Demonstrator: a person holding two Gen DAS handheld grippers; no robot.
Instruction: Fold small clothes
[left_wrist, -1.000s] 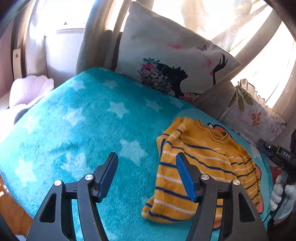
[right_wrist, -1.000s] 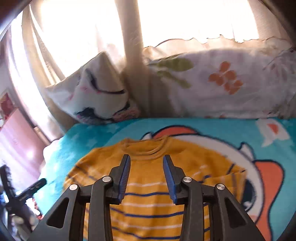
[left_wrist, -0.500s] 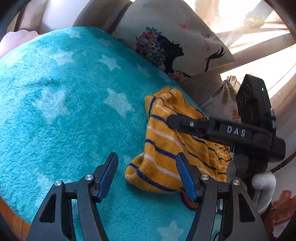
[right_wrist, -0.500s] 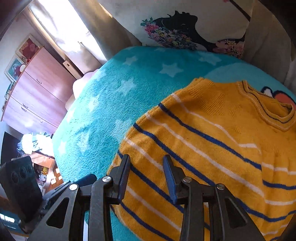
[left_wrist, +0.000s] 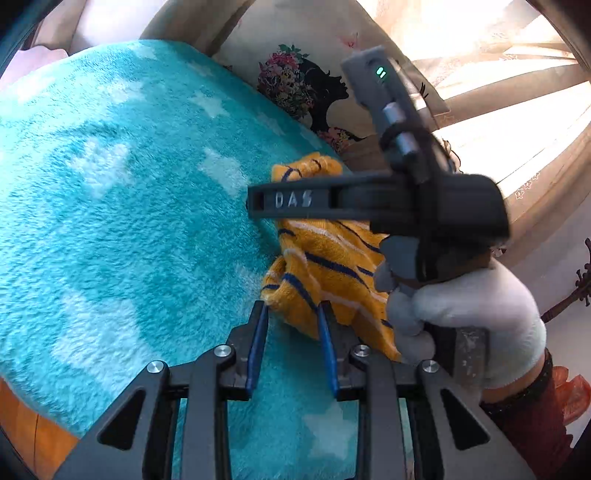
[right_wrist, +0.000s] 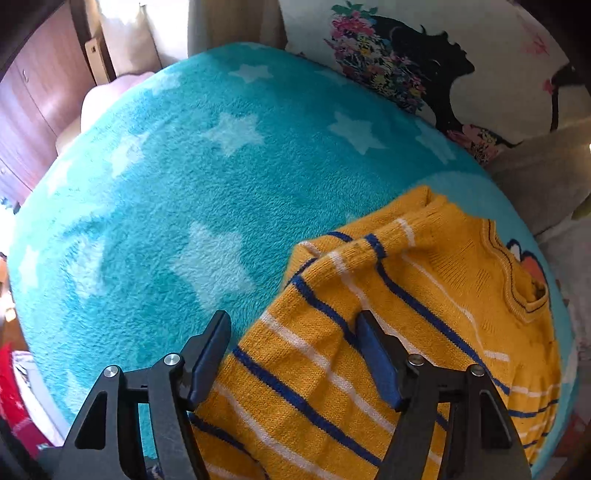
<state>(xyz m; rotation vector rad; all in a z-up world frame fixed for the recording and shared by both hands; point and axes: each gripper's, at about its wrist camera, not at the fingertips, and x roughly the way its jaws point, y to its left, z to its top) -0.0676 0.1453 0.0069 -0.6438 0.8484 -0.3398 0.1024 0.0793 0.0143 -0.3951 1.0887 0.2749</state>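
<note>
A yellow knit sweater (right_wrist: 424, 295) with blue and white stripes lies on a teal star blanket (right_wrist: 221, 177), its left side folded over. My right gripper (right_wrist: 291, 332) hangs over that folded left edge. Its jaws are opening wide, and the cloth lies between them untouched. In the left wrist view the sweater (left_wrist: 325, 266) shows partly behind the right tool's black body (left_wrist: 424, 206), which a gloved hand (left_wrist: 472, 306) holds. My left gripper (left_wrist: 291, 314) is low at the sweater's near hem corner. Its jaws are closing, and the corner sits between the tips.
A white cushion with a black silhouette print (right_wrist: 424, 74) leans at the head of the bed, by sunlit curtains (left_wrist: 509, 92). A wooden wardrobe (right_wrist: 33, 110) stands to the left. The blanket (left_wrist: 129, 221) stretches far left of the sweater, and the bed's edge (left_wrist: 22, 424) is close.
My left gripper sank toward the hem corner and its jaws narrowed. My right gripper swung over to the sweater's left edge, tipped downward, and its jaws widened.
</note>
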